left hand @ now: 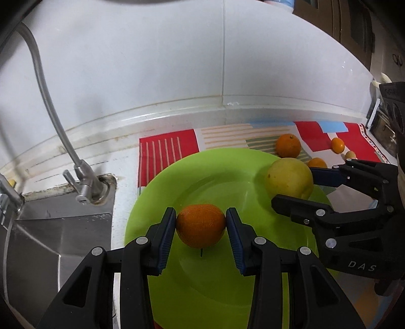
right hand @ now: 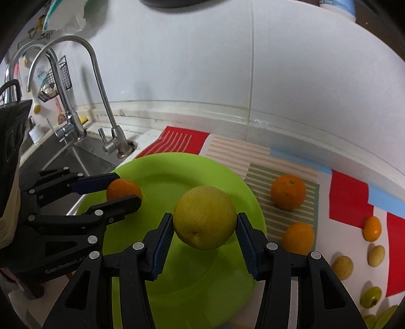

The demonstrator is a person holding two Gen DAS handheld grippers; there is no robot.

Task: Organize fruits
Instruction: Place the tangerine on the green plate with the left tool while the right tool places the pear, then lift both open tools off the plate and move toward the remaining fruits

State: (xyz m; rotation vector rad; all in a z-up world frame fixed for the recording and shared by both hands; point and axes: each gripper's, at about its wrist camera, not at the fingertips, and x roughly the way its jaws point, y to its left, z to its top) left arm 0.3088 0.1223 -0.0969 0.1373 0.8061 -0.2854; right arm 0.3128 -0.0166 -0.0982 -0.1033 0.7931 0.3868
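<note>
Two matte-black plastic frames with triangular cut-outs and round silver rivets at the joints. Left hand-held gripper (left hand: 200, 225): ribbed blue pads (left hand: 165, 240) lining its fingers, "Gen Robot.AI" lettered pale on its side. Right hand-held gripper (right hand: 205, 229): same blue ribbing, "DAS" on its body.

- A blue-and-white container (left hand: 278, 3) is cut off by the top edge of the left view.
- Greenish fruits (right hand: 384, 316) run off the right view's lower right corner.
- The small wire basket (right hand: 54, 81) at upper left holds contents too small to identify.
</note>
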